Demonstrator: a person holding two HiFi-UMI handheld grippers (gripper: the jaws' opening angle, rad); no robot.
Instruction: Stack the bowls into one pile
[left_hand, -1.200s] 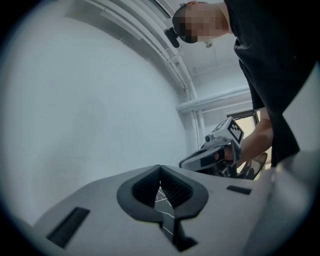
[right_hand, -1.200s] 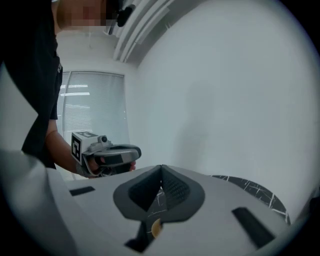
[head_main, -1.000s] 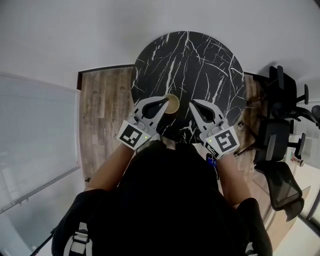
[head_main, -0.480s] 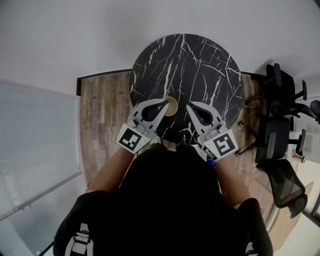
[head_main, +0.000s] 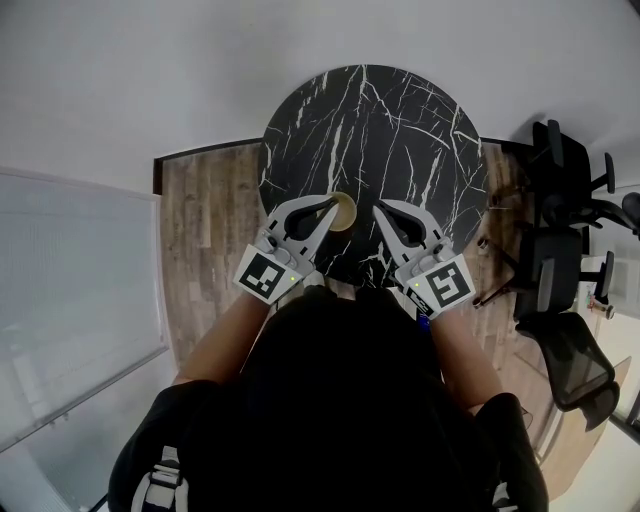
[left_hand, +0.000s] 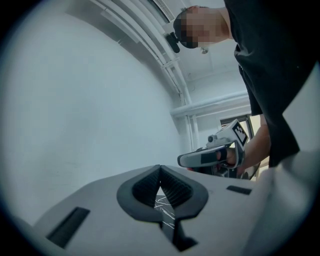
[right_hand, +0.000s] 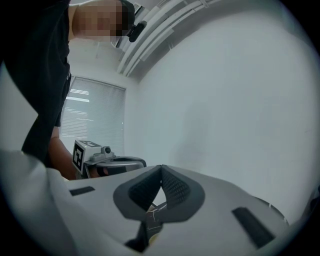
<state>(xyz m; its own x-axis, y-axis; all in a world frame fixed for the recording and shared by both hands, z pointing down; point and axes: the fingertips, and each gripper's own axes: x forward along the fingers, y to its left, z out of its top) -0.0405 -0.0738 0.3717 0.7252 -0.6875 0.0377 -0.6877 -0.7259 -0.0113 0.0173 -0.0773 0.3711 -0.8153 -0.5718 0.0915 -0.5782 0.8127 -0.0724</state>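
Okay, I'm looking at one tan bowl on the black marble desk, and it's the only one I can find (whether more are nested inside it, I can't tell from up here). My left hand-held gripper has its tip right at the bowl's left rim, touching or just short of it. It is clenched on nothing: its own view shows the pads meeting, with only marble visible through the gap below them. My right hand-held gripper is just to the right of the bowl and apart from it, also clenched and empty. Both point level, angled in toward the bowl from its near side. Here are the risks as I judge them. With the jaws pressed together, any push forward knocks the bowl instead of gripping it, and on that slick marble it could skate off beyond the bowl's far side. A nudge from the left tip alone could topple a pile, if that's what this is. I'd want the jaws spread before closing in on that rim.
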